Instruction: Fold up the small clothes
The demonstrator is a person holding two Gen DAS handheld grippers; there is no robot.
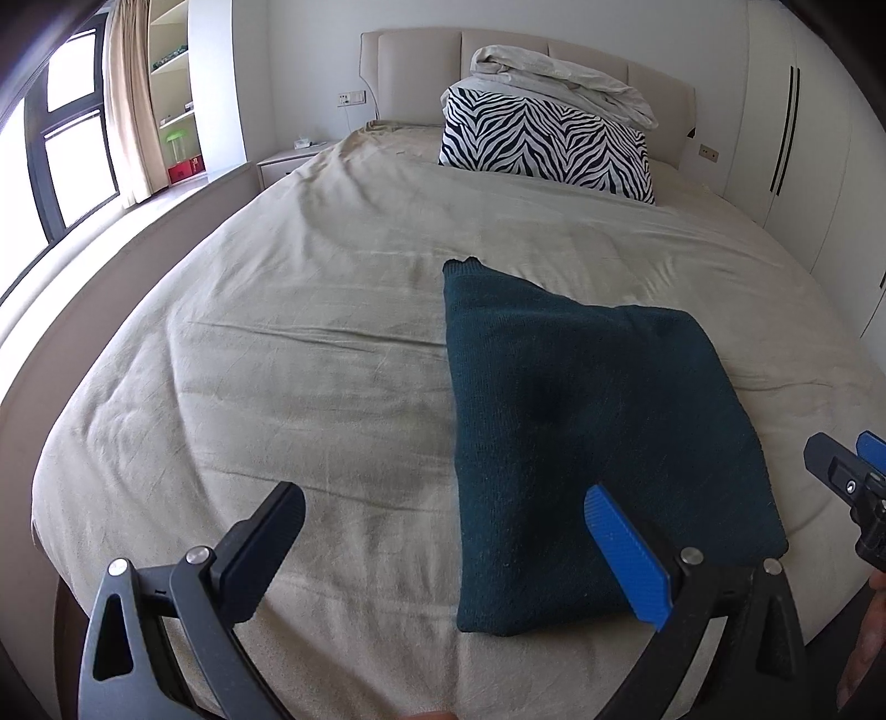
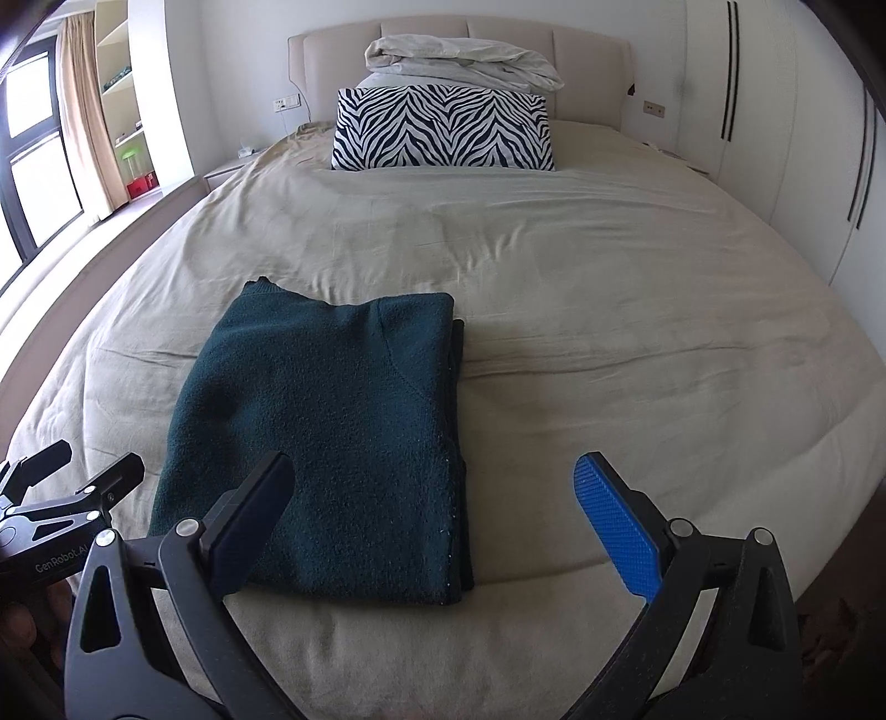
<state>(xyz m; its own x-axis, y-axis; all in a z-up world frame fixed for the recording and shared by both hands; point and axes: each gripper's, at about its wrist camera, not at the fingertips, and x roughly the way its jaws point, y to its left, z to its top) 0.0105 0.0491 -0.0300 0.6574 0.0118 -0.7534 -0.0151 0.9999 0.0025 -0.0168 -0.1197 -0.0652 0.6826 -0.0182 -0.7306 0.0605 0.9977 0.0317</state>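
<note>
Dark teal knit sweater (image 2: 326, 443), folded into a rough rectangle, lying flat on the beige bed sheet (image 2: 609, 310) near the foot of the bed; one corner of the knit pokes out at its far left edge. Left gripper (image 1: 443, 520): fingers spread wide, holding nothing, above the near edge of the bed, the blue-padded finger (image 1: 626, 559) over the sweater's near part and the black finger (image 1: 266, 543) over bare sheet. Right gripper (image 2: 437, 498): fingers likewise spread wide and empty, the black finger over the sweater's near right part, the blue pad over the sheet beside it. In the right wrist view the left gripper's body shows at lower left with the lettering "GenRobot.AI" (image 2: 61, 559). At the head of the bed: a zebra-print pillow (image 2: 443, 135) with a crumpled pale duvet (image 2: 459, 61) piled on top, against the padded headboard (image 2: 332, 50). Wall shelves (image 1: 174, 72) at far left hold small items too small to identify.
</note>
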